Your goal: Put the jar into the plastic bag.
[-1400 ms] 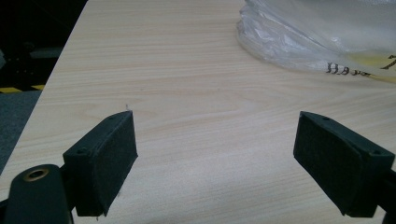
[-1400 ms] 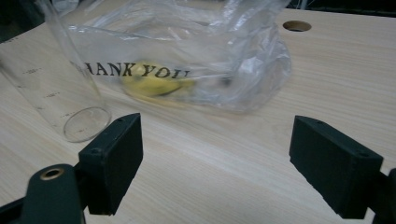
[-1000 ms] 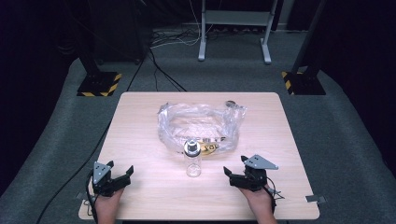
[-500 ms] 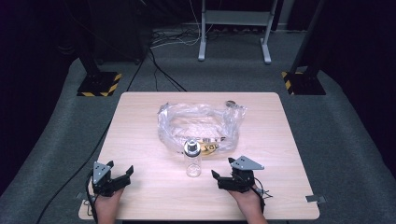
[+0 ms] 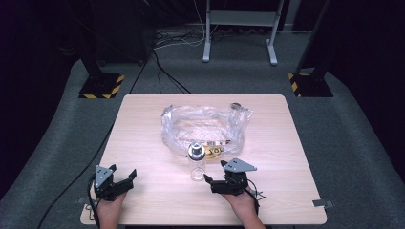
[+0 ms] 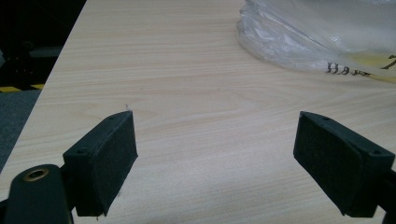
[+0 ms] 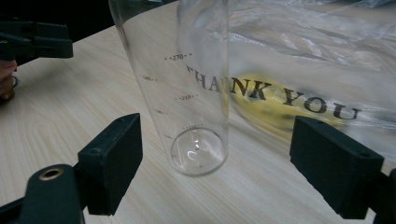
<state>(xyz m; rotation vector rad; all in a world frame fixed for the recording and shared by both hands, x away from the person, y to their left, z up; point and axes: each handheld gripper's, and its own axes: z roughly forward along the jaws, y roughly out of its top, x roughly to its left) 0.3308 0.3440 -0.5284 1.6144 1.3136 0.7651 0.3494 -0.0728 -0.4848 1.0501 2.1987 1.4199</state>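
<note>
The left gripper (image 5: 125,177) rests spread near the tabletop's (image 5: 143,119) front-left corner. The clear bottle (image 5: 196,162) stands upright mid-tabletop, probably touching the plastic bag (image 5: 205,126) behind. The right gripper (image 5: 212,176), spread, sits just beside the bottle.

Right tongs (image 5: 213,178) nearer the bottle (image 5: 196,162)

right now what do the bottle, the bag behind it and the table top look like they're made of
Bottle: clear glass or hard plastic, glossy; you see straight through it, with printed measuring marks. Its cap looks like shiny metal. Bag: thin clear plastic film, crinkled and glinting, printed THANK YOU. Table: pale wood or wood-look laminate, matte, with visible grain.
</note>
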